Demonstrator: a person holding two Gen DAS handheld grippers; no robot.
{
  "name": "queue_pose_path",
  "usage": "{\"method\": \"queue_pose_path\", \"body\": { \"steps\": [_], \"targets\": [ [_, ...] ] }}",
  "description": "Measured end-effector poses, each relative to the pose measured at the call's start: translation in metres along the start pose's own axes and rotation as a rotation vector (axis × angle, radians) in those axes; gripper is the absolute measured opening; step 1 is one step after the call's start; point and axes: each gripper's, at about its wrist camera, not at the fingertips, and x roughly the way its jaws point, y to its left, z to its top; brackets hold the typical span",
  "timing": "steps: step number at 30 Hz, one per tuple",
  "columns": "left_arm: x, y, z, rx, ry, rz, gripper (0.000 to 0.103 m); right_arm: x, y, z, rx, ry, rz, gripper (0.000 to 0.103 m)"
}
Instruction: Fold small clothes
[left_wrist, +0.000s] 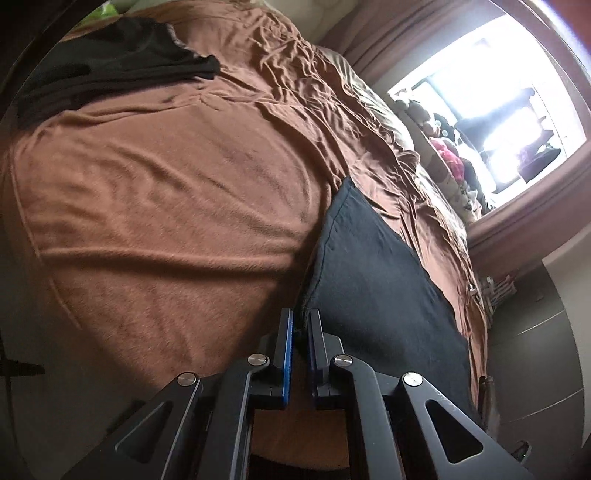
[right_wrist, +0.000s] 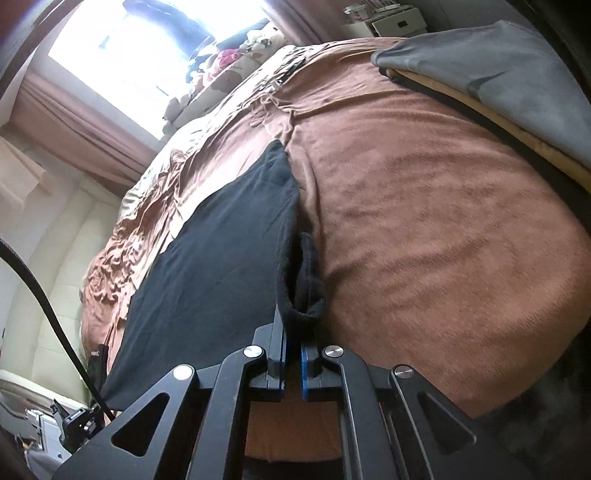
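You are mid-fold: left gripper (left_wrist: 301, 325) and right gripper (right_wrist: 293, 332) each pinch the dark garment (left_wrist: 369, 266) edge; next carry it toward twelve o'clock over the brown blanket (left_wrist: 166, 203).

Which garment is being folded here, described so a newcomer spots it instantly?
Start at the brown blanket covering the bed. The dark navy garment lies on it, pinched by the left gripper and right gripper. Unlike the black clothes heaped farther off, it is held.

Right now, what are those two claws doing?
Left gripper: shut on the dark garment.
Right gripper: shut on the same garment's edge.
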Motion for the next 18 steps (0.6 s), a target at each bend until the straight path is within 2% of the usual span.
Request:
{"method": "queue_pose_path", "body": {
  "steps": [8, 12, 13, 18],
  "targets": [
    [0.022, 0.020, -0.006, -0.053, 0.050, 0.018, 0.007, 0.006, -0.002, -0.008, -0.011, 0.004, -0.056, 0.001],
    [0.028, 0.022, -0.011, -0.062, 0.073, 0.013, 0.009, 0.002, -0.005, -0.008, 0.008, 0.023, -0.031, 0.002],
    [0.029, 0.022, -0.012, -0.061, 0.071, 0.017, 0.009, 0.002, -0.007, -0.007, 0.014, 0.022, -0.021, 0.006],
    [0.033, 0.028, -0.019, -0.101, 0.073, -0.024, 0.022, -0.014, -0.005, -0.006, -0.018, 0.013, -0.025, 0.008]
  ]
}}
